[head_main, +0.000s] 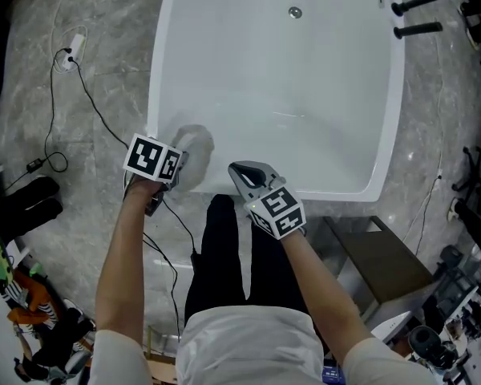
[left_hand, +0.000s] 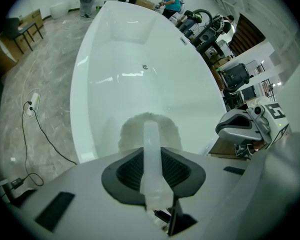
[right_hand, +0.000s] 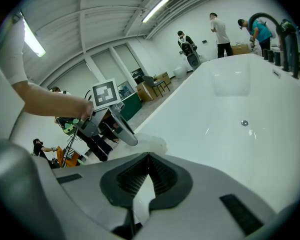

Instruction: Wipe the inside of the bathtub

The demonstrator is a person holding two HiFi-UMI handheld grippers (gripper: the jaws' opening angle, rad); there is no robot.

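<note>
Loads of room inside the bathtub (head_main: 272, 87) from where I'm driving. The whole basin is bare white, with just the small drain (head_main: 295, 12) at the far end. The near-left corner is taken up by the scrub pad (head_main: 196, 144) clamped in my left tongs (head_main: 183, 160). My right tongs (head_main: 239, 169), jaws together on nothing, sit over the near rim with a clear gap to the left pair. Black taps (head_main: 415, 8) crowd the far-right corner. Outside the tub, a cable (head_main: 96, 111) snakes across the floor (head_main: 32, 103) on the left, and a brown box (head_main: 381, 259) sits on the right.
</note>
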